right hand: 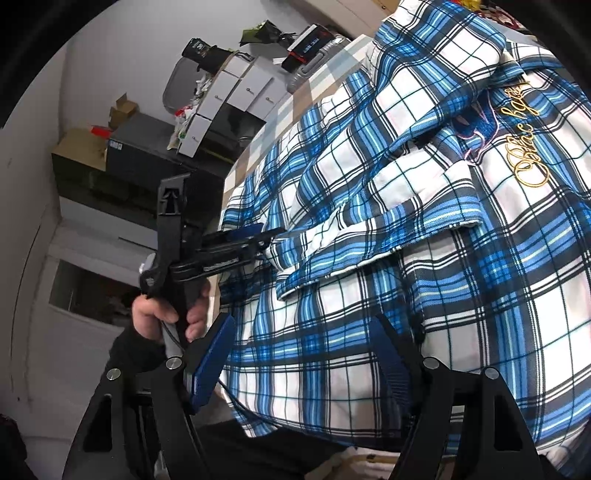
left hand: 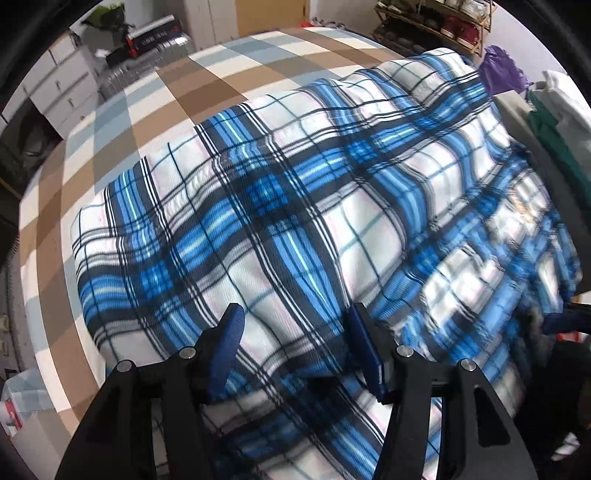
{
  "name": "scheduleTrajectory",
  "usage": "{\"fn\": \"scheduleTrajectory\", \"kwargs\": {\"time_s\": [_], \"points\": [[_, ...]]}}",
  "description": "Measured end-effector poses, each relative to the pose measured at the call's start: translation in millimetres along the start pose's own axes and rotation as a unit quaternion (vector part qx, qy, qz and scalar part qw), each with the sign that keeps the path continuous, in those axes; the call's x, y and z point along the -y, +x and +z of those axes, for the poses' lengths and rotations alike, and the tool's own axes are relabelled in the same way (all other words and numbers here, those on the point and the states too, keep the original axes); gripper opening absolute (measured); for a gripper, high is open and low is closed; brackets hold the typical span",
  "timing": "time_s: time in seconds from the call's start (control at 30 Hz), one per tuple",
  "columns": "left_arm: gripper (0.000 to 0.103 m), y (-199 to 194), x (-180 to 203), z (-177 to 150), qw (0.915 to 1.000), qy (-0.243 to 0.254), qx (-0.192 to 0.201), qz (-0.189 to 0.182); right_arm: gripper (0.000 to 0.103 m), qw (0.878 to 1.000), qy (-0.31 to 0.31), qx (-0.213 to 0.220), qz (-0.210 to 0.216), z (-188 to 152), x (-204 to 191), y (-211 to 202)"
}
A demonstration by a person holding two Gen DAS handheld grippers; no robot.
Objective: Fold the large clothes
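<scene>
A: Well, your plaid shirt [left hand: 295,206] lies spread over the checked bedcover [left hand: 155,110], blue, white and dark stripes, reaching from the near edge toward the far side. From the right wrist view one part [right hand: 369,206] is folded across the body of the shirt, and gold embroidered lettering [right hand: 524,166] shows on the white cloth near the top right.

B: And my left gripper [left hand: 295,321]?

A: It points down at the shirt, close to the near edge. Your jaws stand apart there, with plaid cloth showing in the gap between the blue pads [left hand: 231,347]. I can't see either pad pressing on it, so I read them as released.

B: The right gripper [right hand: 306,332]?

A: Also spread wide. Its blue pads [right hand: 210,365] sit either side of the shirt's near hem, not clamped on anything I can make out. From that camera your left hand [right hand: 166,314] grips the black handle of the other tool, and its fingers reach the shirt's left edge.

B: What else is around?

A: A pile of other clothes [left hand: 554,110] lies beside the shirt at the right. White boxes [right hand: 240,92] and a grey suitcase [right hand: 314,70] stand beyond the bed, and a wooden rack [left hand: 436,26] is at the far wall.
</scene>
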State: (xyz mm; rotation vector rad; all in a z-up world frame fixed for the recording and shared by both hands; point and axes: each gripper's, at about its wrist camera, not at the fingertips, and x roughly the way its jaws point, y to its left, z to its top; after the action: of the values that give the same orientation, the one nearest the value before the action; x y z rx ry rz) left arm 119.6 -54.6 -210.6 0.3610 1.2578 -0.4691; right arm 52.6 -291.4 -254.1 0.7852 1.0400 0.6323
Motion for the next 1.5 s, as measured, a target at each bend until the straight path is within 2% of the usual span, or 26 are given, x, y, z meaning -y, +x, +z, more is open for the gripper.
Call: {"fn": "scheduleTrajectory", "kwargs": {"time_s": [0.03, 0.17, 0.27, 0.33, 0.37, 0.4, 0.47, 0.5, 0.53, 0.6, 0.7, 0.73, 0.8, 0.87, 0.9, 0.97, 1.0, 1.1, 1.13, 1.27, 1.4, 1.5], "points": [[0.053, -10, -3, 2, 0.9998, -0.005, 0.01, -0.019, 0.076, 1.0, -0.001, 0.003, -0.003, 0, -1, 0], [0.053, -38, -9, 23, 0.9978, -0.034, 0.054, -0.017, 0.076, 0.997, -0.038, 0.047, -0.043, 15, -12, -17], [0.053, -36, -14, 29, 0.9958, -0.053, 0.068, 0.031, 0.076, 0.991, -0.077, 0.075, -0.076, 48, -27, -28], [0.053, -21, -21, 31, 0.9944, -0.078, 0.068, 0.02, 0.08, 0.978, -0.135, 0.082, -0.139, 77, -40, -21], [0.053, -15, -24, 32, 0.9937, -0.091, 0.064, 0.015, 0.08, 0.966, -0.157, 0.084, -0.186, 93, -43, -14], [0.053, -4, -34, 31, 0.9919, -0.113, 0.057, 0.003, 0.08, 0.951, -0.182, 0.075, -0.239, 114, -43, 0], [0.056, 16, -40, 27, 0.9854, -0.161, 0.056, -0.011, 0.08, 0.933, -0.203, 0.051, -0.291, 141, -36, 23], [0.061, 9, -36, 26, 0.9834, -0.16, 0.085, -0.008, 0.079, 0.923, -0.213, 0.036, -0.318, 154, -29, 36], [0.065, 12, -32, 26, 0.9842, -0.157, 0.082, -0.01, 0.077, 0.912, -0.222, 0.017, -0.345, 165, -20, 49], [0.066, 14, -27, 27, 0.9864, -0.145, 0.078, 0.01, 0.077, 0.892, -0.226, -0.008, -0.392, 180, 0, 66], [0.066, 9, -28, 30, 0.9882, -0.141, 0.059, 0.008, 0.078, 0.873, -0.23, -0.044, -0.427, 184, 31, 79], [0.066, 7, -30, 31, 0.9883, -0.143, 0.054, 0.001, 0.08, 0.876, -0.235, -0.034, -0.421, 183, 33, 74], [0.066, -4, -37, 32, 0.9881, -0.141, 0.062, -0.009, 0.079, 0.869, -0.241, -0.046, -0.429, 182, 32, 72], [0.066, -5, -34, 33, 0.9899, -0.12, 0.074, 0.013, 0.078, 0.866, -0.256, -0.041, -0.427, 181, 18, 68], [0.066, -2, -36, 36, 0.9903, -0.115, 0.072, 0.027, 0.078, 0.871, -0.262, -0.028, -0.416, 183, 8, 64], [0.066, 7, -40, 39, 0.9907, -0.122, 0.054, 0.026, 0.079, 0.879, -0.266, -0.016, -0.395, 188, -3, 62], [0.066, 16, -45, 41, 0.99, -0.132, 0.041, 0.026, 0.079, 0.876, -0.27, -0.015, -0.399, 193, -6, 66], [0.067, 20, -43, 42, 0.9896, -0.133, 0.038, 0.039, 0.079, 0.841, -0.272, -0.044, -0.466, 204, 5, 92], [0.068, 21, -42, 44, 0.9901, -0.127, 0.036, 0.046, 0.079, 0.839, -0.269, -0.065, -0.47, 206, 14, 100], [0.073, 28, -43, 59, 0.9911, -0.115, 0.027, 0.062, 0.081, 0.855, -0.25, -0.062, -0.451, 215, 22, 98], [0.082, 35, -51, 76, 0.992, -0.1, 0.01, 0.076, 0.083, 0.871, -0.24, -0.059, -0.425, 227, 29, 97], [0.083, 41, -63, 94, 0.9924, -0.097, 0.001, 0.076, 0.083, 0.874, -0.241, -0.04, -0.42, 238, 30, 101]]}}
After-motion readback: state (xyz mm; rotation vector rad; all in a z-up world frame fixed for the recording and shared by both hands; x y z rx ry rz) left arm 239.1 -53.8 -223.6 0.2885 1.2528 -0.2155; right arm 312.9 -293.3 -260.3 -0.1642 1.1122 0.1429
